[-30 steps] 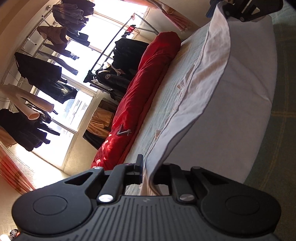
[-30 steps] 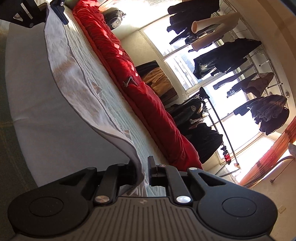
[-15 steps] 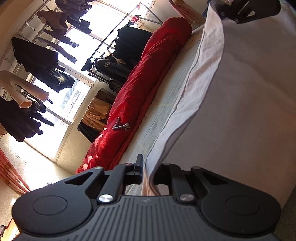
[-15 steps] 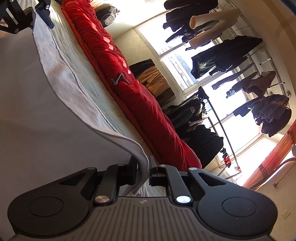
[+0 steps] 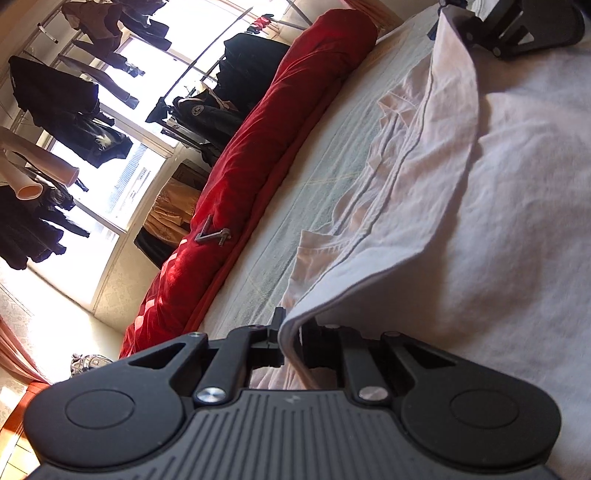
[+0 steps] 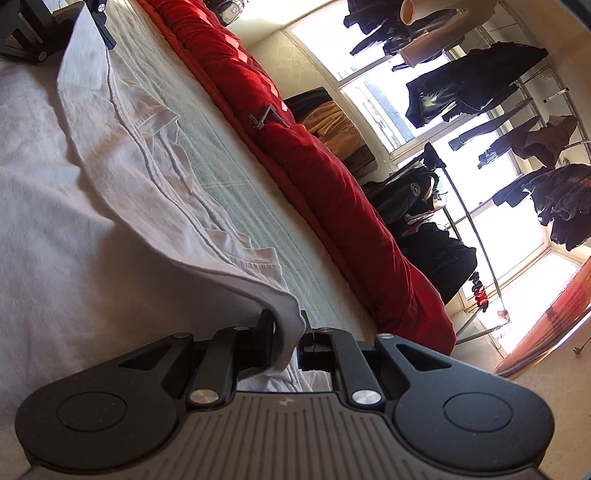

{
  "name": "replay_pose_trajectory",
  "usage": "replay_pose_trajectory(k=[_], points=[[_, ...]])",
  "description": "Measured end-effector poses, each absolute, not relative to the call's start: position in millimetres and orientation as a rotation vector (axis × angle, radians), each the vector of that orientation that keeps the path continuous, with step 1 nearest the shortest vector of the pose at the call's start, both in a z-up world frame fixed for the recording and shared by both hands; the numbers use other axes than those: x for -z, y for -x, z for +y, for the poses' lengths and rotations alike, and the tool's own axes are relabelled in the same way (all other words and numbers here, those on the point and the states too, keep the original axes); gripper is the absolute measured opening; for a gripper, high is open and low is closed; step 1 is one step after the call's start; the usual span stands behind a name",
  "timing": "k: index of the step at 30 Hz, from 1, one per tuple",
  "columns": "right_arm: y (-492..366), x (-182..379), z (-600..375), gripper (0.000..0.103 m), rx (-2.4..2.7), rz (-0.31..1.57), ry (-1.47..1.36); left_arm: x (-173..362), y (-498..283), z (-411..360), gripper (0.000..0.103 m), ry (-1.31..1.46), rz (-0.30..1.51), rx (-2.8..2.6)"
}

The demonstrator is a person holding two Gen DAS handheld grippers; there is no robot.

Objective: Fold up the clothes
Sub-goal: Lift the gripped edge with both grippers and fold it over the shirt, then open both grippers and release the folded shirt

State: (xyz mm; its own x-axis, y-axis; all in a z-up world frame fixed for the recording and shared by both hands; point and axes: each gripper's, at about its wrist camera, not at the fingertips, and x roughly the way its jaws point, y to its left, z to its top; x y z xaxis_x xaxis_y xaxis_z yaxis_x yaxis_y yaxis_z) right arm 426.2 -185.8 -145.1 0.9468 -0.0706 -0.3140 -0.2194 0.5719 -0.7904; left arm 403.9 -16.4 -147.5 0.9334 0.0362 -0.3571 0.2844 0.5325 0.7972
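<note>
Left gripper point(image 5: 291, 334): its black jaws are closed to a narrow slot on the grey-piped hem of a white cotton garment point(image 5: 498, 206), pinching one corner of that edge. From this corner the hem runs up and across to the right gripper point(image 5: 517, 26), seen at the far end of the same edge.

The garment lies over the pale green quilted bed cover point(image 5: 314, 192). The held edge stands slightly raised, with a lower white layer point(image 5: 321, 254) showing beneath it towards the bed's far side. Judgement: one half is being laid over the other, and holding both corners keeps the edge taut so it lands straight.

Right gripper, own view point(image 6: 288, 339): its jaws are likewise nearly shut on the opposite hem corner, with cloth bunched between them.

A long red padded bolster point(image 6: 332, 166) lies along the far edge of the bed, well apart from the garment. Dark clothes point(image 6: 480, 81) hang on rails by the window.
</note>
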Motion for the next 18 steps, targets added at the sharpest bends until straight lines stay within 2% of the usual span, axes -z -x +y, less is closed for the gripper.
replay_pose_trajectory(k=[5,6,7,10,11,12,14,15,18], points=[[-431.8,139.3,-187.1,0.015,-0.067,0.329,0.948,139.1,-412.8,-15.6,0.010,-0.979,0.348,0.147],[-434.9,140.5,-187.3,0.023,-0.069,0.350,0.946,138.8,-416.4,-14.8,0.015,-0.968,0.367,0.155],[-438.1,142.2,-187.5,0.027,-0.072,0.374,0.945,139.7,-420.7,-13.6,0.015,-0.958,0.397,0.167],[-434.3,140.9,-189.8,0.034,-0.071,0.380,0.935,136.9,-418.5,-11.4,0.018,-0.946,0.405,0.167],[-430.6,138.2,-191.6,0.042,-0.069,0.376,0.935,134.2,-415.2,-10.4,0.021,-0.948,0.400,0.165],[-426.5,135.1,-193.5,0.052,-0.066,0.370,0.936,131.7,-411.5,-9.2,0.027,-0.951,0.395,0.165],[-417.6,128.3,-197.6,0.061,-0.070,0.361,0.942,127.3,-403.4,-5.9,0.038,-0.961,0.385,0.168],[-413.1,124.8,-199.6,0.062,-0.072,0.356,0.945,125.6,-399.7,-4.0,0.042,-0.968,0.380,0.170],[-415.3,116.3,-205.1,0.068,-0.077,0.361,0.924,117.5,-400.5,3.5,0.042,-0.945,0.391,0.165]])
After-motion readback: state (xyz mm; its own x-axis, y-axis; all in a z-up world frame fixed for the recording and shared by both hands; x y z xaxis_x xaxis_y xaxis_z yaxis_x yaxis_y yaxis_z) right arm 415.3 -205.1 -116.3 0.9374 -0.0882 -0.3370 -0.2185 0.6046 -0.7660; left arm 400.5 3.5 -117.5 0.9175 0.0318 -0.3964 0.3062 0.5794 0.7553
